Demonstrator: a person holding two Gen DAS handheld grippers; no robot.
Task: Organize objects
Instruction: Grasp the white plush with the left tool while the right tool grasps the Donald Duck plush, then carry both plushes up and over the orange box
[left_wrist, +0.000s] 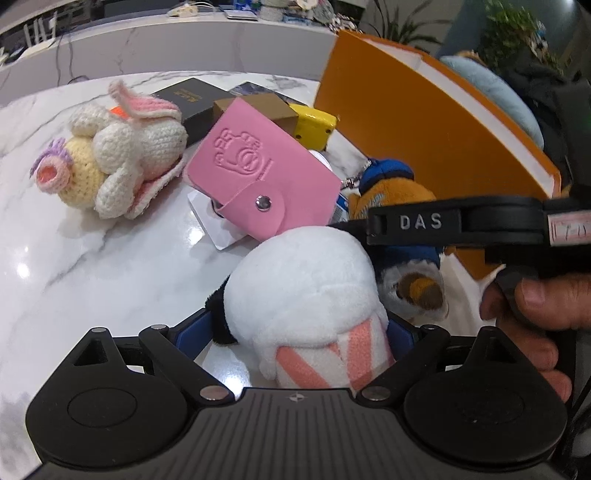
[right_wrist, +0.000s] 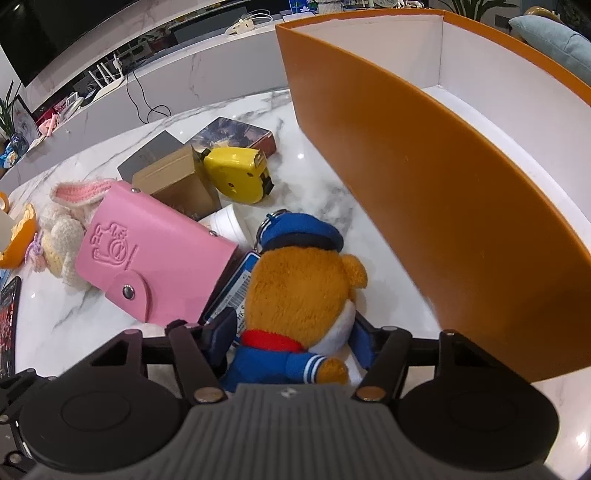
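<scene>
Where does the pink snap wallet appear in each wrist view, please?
Left wrist: pink wallet sits centre, above the white plush.
Right wrist: pink wallet sits left of centre, beside the bear plush.
Shared landmark: yellow tape measure, just beyond the wallet in both.

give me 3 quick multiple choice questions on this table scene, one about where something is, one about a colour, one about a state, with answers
1. Where does the yellow tape measure lie?
A. inside the orange box
B. on the marble table beside the brown carton
C. on top of the pink wallet

2. What colour is the bear plush's cap?
A. blue
B. red
C. green

3. What is the state of the snap flap on the pink wallet?
A. hanging open
B. torn off
C. fastened shut

Answers: 1 B, it lies on the marble table next to the brown carton, outside the orange box. 2 A, the cap on its head is blue. 3 C, the flap lies flat with its stud pressed down.
</scene>
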